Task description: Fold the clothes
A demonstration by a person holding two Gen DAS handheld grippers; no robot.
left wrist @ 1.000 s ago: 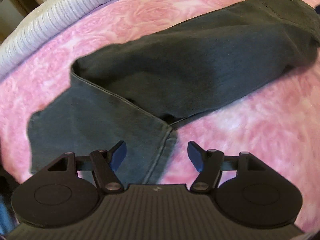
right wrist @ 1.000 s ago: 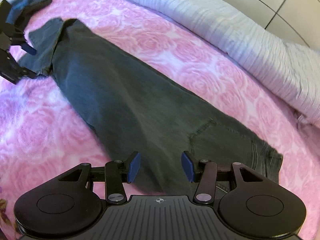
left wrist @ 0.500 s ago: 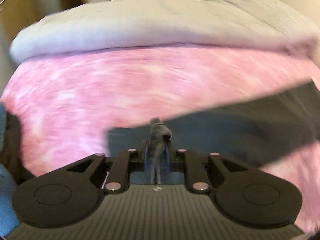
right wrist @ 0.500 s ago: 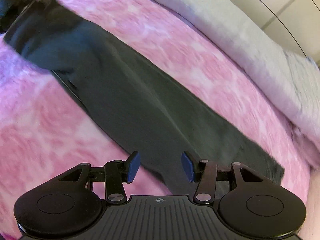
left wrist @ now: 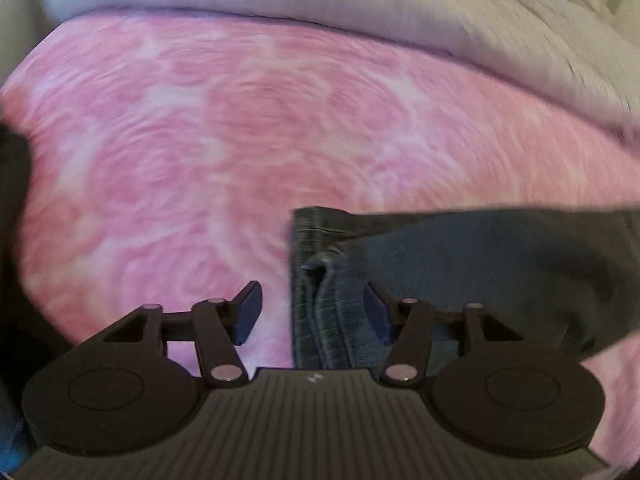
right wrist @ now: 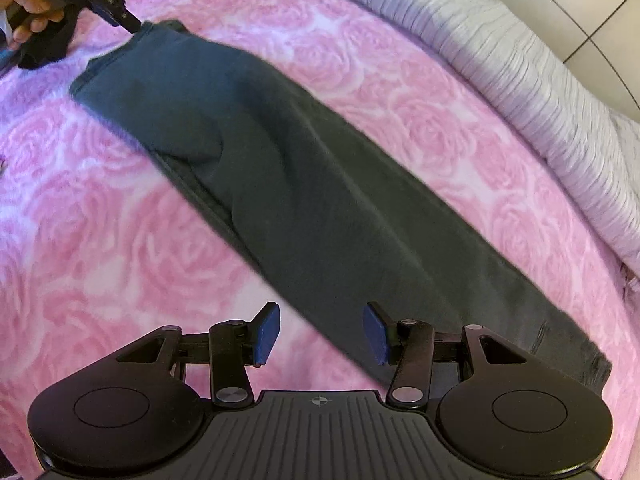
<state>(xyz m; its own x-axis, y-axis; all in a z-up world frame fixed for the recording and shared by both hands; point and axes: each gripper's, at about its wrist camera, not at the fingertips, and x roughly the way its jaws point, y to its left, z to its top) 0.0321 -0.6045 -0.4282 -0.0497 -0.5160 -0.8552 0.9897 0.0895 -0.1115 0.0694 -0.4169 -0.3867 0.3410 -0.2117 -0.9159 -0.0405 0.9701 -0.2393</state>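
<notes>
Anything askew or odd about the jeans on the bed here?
One thing: the hem of the jeans is bunched into a raised pucker between the left gripper fingers, whose jaws have just been opening. Along the near edge the lower leg peeks out, so the legs are not quite aligned. No damage shows.

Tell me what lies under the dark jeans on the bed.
The jeans lie stretched along the pink rose-patterned blanket, which shows all around them. Along their near edge a second denim layer peeks out beneath. Whatever else the cloth covers is hidden.
</notes>
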